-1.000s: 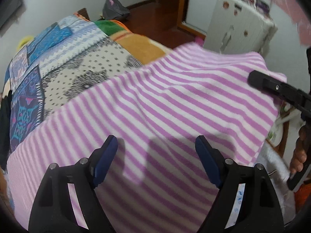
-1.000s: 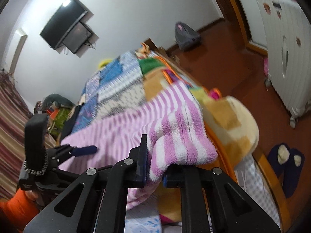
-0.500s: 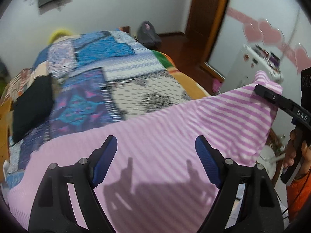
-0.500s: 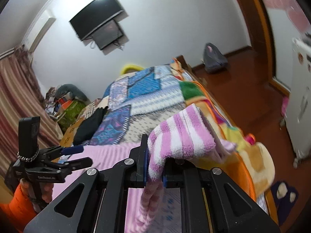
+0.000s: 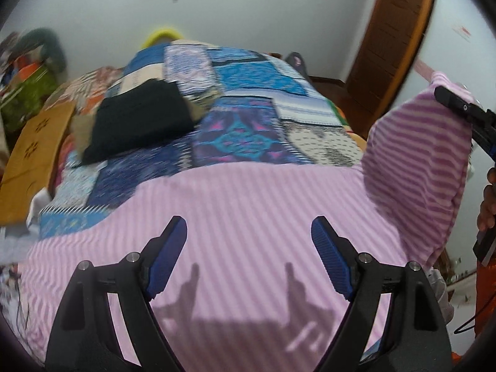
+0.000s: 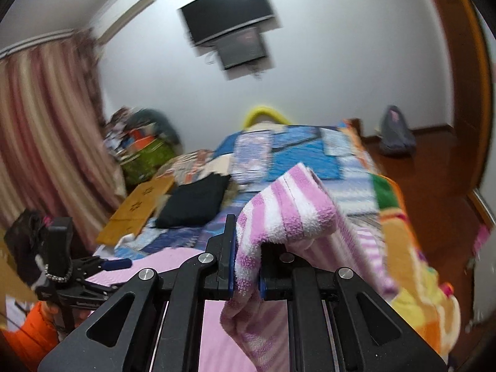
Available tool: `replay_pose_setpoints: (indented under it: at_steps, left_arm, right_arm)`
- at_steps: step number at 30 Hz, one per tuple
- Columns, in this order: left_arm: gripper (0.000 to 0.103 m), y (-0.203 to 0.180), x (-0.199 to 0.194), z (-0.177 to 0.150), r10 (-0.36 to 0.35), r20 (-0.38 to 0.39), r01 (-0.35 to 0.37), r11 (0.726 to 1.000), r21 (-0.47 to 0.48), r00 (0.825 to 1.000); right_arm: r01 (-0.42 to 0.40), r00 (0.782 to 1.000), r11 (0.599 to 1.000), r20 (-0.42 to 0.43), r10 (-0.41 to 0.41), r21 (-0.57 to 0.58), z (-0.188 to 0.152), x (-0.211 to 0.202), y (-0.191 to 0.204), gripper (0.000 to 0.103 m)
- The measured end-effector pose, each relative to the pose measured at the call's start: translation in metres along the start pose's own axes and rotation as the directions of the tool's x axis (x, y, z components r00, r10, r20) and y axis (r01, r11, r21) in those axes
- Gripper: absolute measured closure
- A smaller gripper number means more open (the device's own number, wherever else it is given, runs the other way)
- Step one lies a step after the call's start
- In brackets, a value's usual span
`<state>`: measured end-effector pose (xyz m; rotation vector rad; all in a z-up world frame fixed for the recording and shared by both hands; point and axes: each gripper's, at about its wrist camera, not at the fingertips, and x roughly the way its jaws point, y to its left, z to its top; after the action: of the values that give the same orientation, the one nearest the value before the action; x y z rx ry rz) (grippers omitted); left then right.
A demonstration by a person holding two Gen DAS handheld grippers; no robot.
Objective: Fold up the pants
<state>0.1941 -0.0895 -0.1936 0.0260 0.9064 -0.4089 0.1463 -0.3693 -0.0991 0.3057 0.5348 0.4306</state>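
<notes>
In my left wrist view, my left gripper (image 5: pixel 249 248) is open, with its blue fingers (image 5: pixel 169 252) wide apart and holding nothing. The pink striped pants (image 5: pixel 248 217) lie spread out on the bed (image 5: pixel 241 124) right under them. A second ago the pants filled almost the whole view. Now I see much more of the patchwork bed cover and a black folded cloth (image 5: pixel 139 124) farther up the bed. On the right, one corner of the pants is lifted high in the air, and my right gripper (image 5: pixel 458 105) has it. A second ago that corner was low, near the bed. So I think the fold has begun: one end is going up and over the rest.

In my right wrist view, the fingers of my right gripper (image 6: pixel 246 276) are closed tight on a bunch of the pants (image 6: pixel 288 214). The cloth humps up over the fingers and hangs down below them. A second ago this view looked down at the floor and the side of the bed. Now it looks up at the TV (image 6: pixel 229 21) on the wall and the curtain (image 6: pixel 46 130). My left gripper (image 6: pixel 114 263) is low on the left, over the flat part of the pants. I think I next need to carry this end across and lay it down neatly.
</notes>
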Motion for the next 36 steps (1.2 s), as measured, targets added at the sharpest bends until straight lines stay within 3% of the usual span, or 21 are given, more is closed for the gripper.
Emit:
replay_pose_setpoints:
  at_steps: [3,6,9,11,15,16,23,24,27,31,36]
  left_arm:
    - [0.020,0.029,-0.015,-0.011,0.041,0.010,-0.040,0.998,-0.042,0.999]
    - [0.020,0.056,-0.028,-0.022,0.095,0.012,-0.094,0.992,-0.084,0.995]
    - [0.020,0.081,-0.037,-0.036,0.135,-0.001,-0.134,0.981,-0.137,0.991]
    - [0.020,0.094,-0.041,-0.046,0.153,-0.011,-0.152,0.973,-0.172,0.988]
    - [0.020,0.109,-0.043,-0.061,0.165,-0.033,-0.168,0.963,-0.212,0.986]
    - [0.020,0.109,-0.042,-0.064,0.166,-0.039,-0.171,0.962,-0.215,0.985]
    - [0.020,0.097,-0.031,-0.059,0.145,-0.051,-0.152,0.972,-0.181,0.988]
    - [0.020,0.092,-0.030,-0.055,0.139,-0.044,-0.145,0.975,-0.169,0.989]
    - [0.020,0.078,-0.027,-0.043,0.120,-0.027,-0.123,0.983,-0.136,0.992]
    - [0.020,0.061,-0.016,-0.031,0.072,-0.038,-0.076,0.991,-0.113,0.997]
    - [0.020,0.026,0.000,-0.024,-0.019,-0.068,0.016,0.999,-0.040,0.997]
  right_arm:
    - [-0.095,0.995,0.994,-0.045,0.092,-0.053,-0.002,0.028,0.036,0.094]
    - [-0.196,0.974,0.974,-0.136,0.180,-0.116,-0.017,0.059,0.075,0.094]
    - [-0.293,0.931,0.942,-0.274,0.242,-0.163,-0.051,0.089,0.109,0.094]
    - [-0.346,0.889,0.919,-0.380,0.256,-0.190,-0.083,0.108,0.127,0.094]
    - [-0.379,0.811,0.908,-0.538,0.232,-0.180,-0.131,0.133,0.139,0.093]
    - [-0.369,0.802,0.912,-0.557,0.215,-0.179,-0.139,0.136,0.139,0.093]
    - [-0.366,0.790,0.917,-0.575,0.215,-0.161,-0.136,0.126,0.135,0.087]
    - [-0.371,0.786,0.916,-0.577,0.223,-0.152,-0.132,0.122,0.134,0.082]
    - [-0.339,0.809,0.922,-0.558,0.185,-0.187,-0.124,0.105,0.126,0.073]
    - [-0.252,0.853,0.938,-0.512,0.100,-0.237,-0.105,0.083,0.102,0.072]
    - [-0.121,0.879,0.951,-0.476,-0.030,-0.284,-0.093,0.072,0.065,0.072]
